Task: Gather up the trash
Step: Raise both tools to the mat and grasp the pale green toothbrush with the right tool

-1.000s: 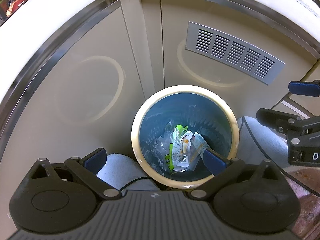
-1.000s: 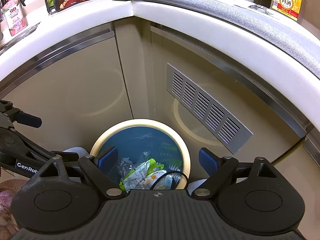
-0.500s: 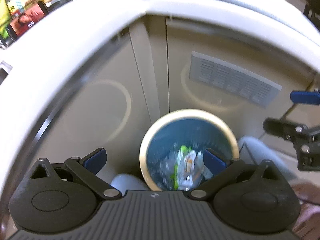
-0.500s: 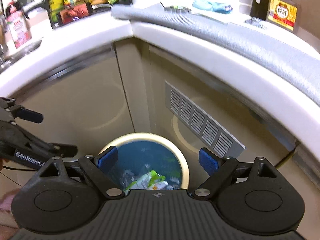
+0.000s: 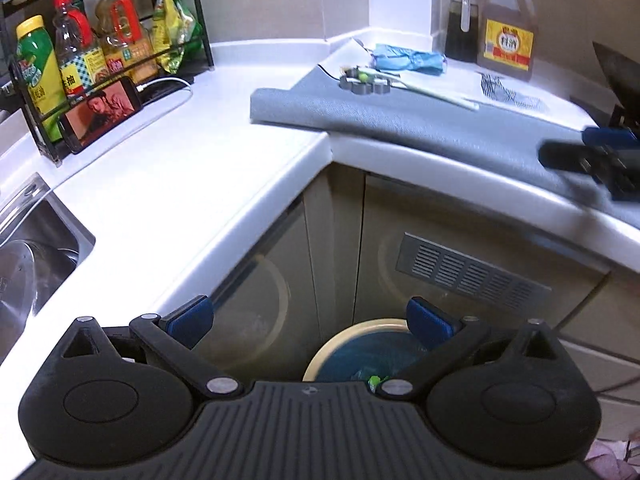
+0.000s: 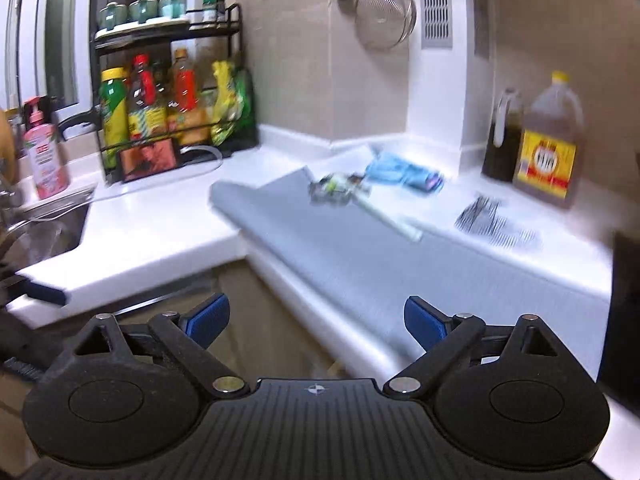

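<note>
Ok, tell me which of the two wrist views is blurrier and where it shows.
Right wrist view: blurrier, smearing the grey mat, the blue cloth and the bottle rack. Left wrist view: mostly sharp, labels on the rack bottles readable; only the right hand-held gripper at its edge is streaked. Both bend the white counter fisheye-style.

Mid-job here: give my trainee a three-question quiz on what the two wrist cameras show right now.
1. True or false: the left gripper holds a wrapper.
2. Where does the cream-rimmed round bin with the blue liner stand? A) on the white countertop B) on the floor by the beige cabinet doors C) in the steel sink
3. Name the soft item behind the crumpled litter on the grey mat.

Key: 1 false, its jaws stand empty. 2 B. 3 the crumpled light-blue cloth.
</note>
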The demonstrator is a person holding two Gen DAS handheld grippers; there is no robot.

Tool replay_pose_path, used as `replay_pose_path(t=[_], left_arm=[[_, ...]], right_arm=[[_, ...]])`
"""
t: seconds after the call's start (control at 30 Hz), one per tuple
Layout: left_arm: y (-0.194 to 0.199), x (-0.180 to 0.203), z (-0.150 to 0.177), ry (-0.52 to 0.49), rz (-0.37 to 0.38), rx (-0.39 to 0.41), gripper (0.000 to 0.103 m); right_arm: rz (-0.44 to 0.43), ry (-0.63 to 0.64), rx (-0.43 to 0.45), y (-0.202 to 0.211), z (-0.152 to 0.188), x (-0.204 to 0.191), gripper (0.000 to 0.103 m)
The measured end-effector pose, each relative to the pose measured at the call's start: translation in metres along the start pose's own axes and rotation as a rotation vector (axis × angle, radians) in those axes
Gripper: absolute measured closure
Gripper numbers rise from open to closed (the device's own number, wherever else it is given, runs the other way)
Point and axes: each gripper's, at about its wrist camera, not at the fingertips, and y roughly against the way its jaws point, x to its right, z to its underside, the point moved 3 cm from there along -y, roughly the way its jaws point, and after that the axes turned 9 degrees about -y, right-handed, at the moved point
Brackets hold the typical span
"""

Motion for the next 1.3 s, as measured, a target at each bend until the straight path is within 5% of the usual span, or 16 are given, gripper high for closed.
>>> replay_pose_path(t=[0.47,0.83,1.03,1.1,1.13,1.17,1.2,1.3], left_arm=[[0.012,-0.029,-0.013,0.061,-0.007,0.038,0.0],[-0.001,-0.043,-0.021,0.088,-0.011,-0.004,0.0],[-0.006,-0.04,-0.025,0.073,-0.007,-0.02,0.0],[-0.007,-0.041,-0.028,0.075,-0.008,-0.02,0.0],[-0.006,-0.041,-0.028,0.076,-0.007,-0.019,0.0],[-0.007,-0.041,-0.029,0.078,-0.006,-0.018,0.0],[-0.006,-0.041,-0.029,0.078,-0.005,-0.018,0.0],[-0.006,-0.039,-0.031,0.074,-0.005,-0.014,0.0]], right_arm=[[0.173,0.001,-0.076,-0.125,-0.063,0.041,0.007],[0.219,0.044,-0.19,-0.227,-0.083,0.053,0.006],[0.136,0.006,-0.196,-0.248,-0.085,0.059,0.004],[0.106,0.044,-0.178,-0.247,-0.085,0.052,0.013],[0.082,0.065,-0.17,-0.243,-0.085,0.048,0.031],[0.068,0.089,-0.16,-0.241,-0.086,0.043,0.06],[0.06,0.108,-0.155,-0.239,-0.086,0.039,0.072],[0.052,0.129,-0.141,-0.233,-0.083,0.035,0.086]])
